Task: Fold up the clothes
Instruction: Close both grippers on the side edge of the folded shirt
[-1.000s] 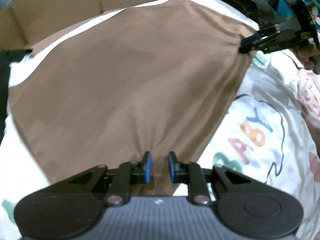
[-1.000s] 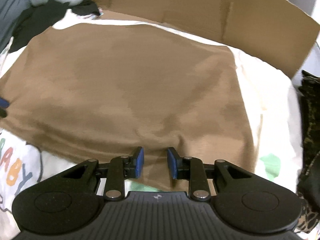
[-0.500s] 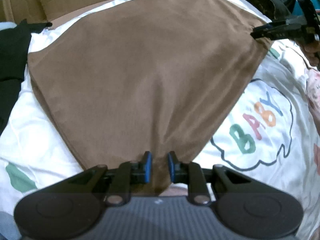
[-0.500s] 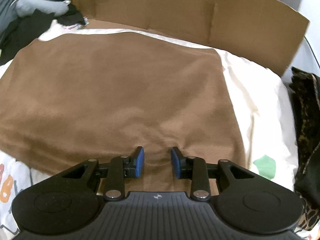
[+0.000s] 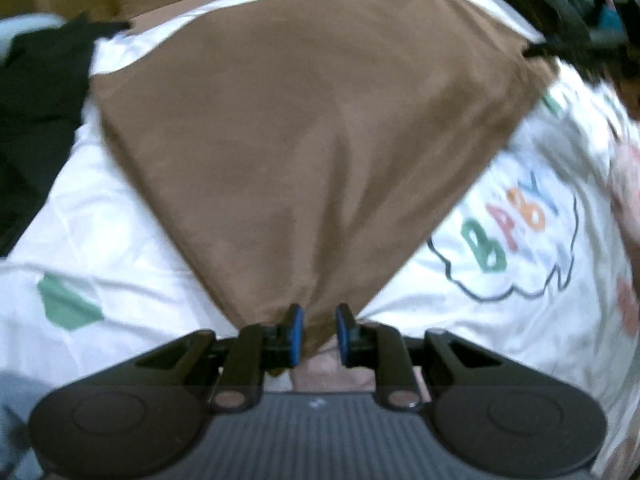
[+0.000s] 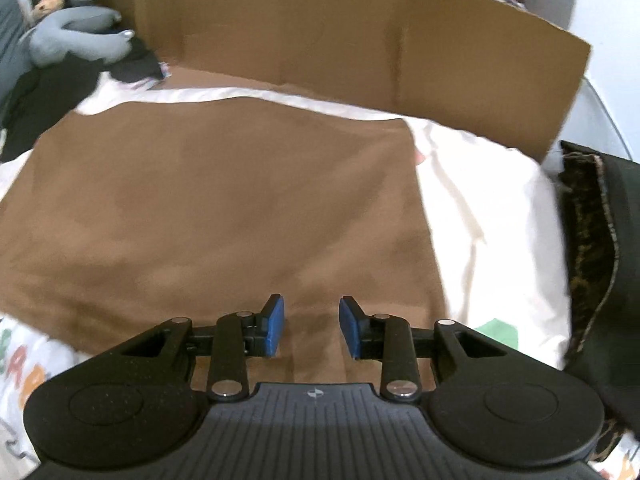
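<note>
Each camera sits just behind its own gripper's fingers, looking steeply down at close range. The left wrist view faces across the brown cloth (image 5: 304,140) toward the right gripper (image 5: 532,51) at its far corner. The right wrist view faces the cardboard wall (image 6: 360,40). Both share the cloth and white printed sheet (image 6: 492,240).

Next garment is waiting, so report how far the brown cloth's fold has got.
Done: brown cloth lies spread flat on the white sheet. In hand: left hand-held gripper pinches one corner; right hand-held gripper has just been opening, cloth edge between its jaws. Left: no fold visible yet.
</note>
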Demonstrator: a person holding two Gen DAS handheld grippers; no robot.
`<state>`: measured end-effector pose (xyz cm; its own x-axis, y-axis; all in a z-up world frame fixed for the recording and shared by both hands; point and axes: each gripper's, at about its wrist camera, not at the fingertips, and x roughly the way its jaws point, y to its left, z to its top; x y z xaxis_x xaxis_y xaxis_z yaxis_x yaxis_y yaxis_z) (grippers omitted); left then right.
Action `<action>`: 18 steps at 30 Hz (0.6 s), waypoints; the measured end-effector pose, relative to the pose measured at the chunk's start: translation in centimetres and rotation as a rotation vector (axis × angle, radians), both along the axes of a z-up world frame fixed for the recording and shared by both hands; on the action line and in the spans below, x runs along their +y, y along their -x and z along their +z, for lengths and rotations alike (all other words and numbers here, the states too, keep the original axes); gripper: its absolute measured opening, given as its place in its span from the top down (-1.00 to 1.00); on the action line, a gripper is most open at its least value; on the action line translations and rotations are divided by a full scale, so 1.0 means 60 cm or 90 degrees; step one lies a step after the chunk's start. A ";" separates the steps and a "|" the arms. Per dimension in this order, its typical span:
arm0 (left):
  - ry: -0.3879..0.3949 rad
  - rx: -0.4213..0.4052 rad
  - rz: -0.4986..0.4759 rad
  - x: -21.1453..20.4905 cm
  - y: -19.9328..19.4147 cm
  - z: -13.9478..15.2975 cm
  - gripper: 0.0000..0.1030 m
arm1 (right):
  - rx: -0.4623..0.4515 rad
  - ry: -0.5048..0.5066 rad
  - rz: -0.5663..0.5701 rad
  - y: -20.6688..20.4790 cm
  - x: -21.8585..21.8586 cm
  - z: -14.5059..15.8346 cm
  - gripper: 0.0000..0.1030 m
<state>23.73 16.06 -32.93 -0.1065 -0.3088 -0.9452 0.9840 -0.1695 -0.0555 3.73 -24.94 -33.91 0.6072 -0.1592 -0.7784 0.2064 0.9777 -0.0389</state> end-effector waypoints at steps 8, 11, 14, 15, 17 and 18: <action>-0.026 -0.010 0.020 -0.011 -0.008 -0.031 0.65 | 0.026 -0.007 -0.058 0.001 -0.056 -0.034 0.29; -0.030 -0.012 0.015 -0.011 -0.007 -0.034 0.65 | 0.031 -0.011 -0.080 0.026 -0.076 -0.042 0.31; -0.034 -0.016 0.012 -0.010 -0.005 -0.035 0.65 | 0.035 -0.003 -0.084 0.043 -0.082 -0.044 0.30; -0.034 -0.017 0.012 -0.009 -0.004 -0.034 0.65 | 0.042 0.007 -0.086 0.047 -0.082 -0.044 0.29; -0.034 -0.016 0.014 -0.008 -0.004 -0.029 0.65 | 0.049 0.006 -0.096 0.055 -0.087 -0.043 0.28; -0.033 -0.016 0.016 -0.008 -0.004 -0.026 0.65 | 0.050 0.004 -0.104 0.060 -0.089 -0.040 0.28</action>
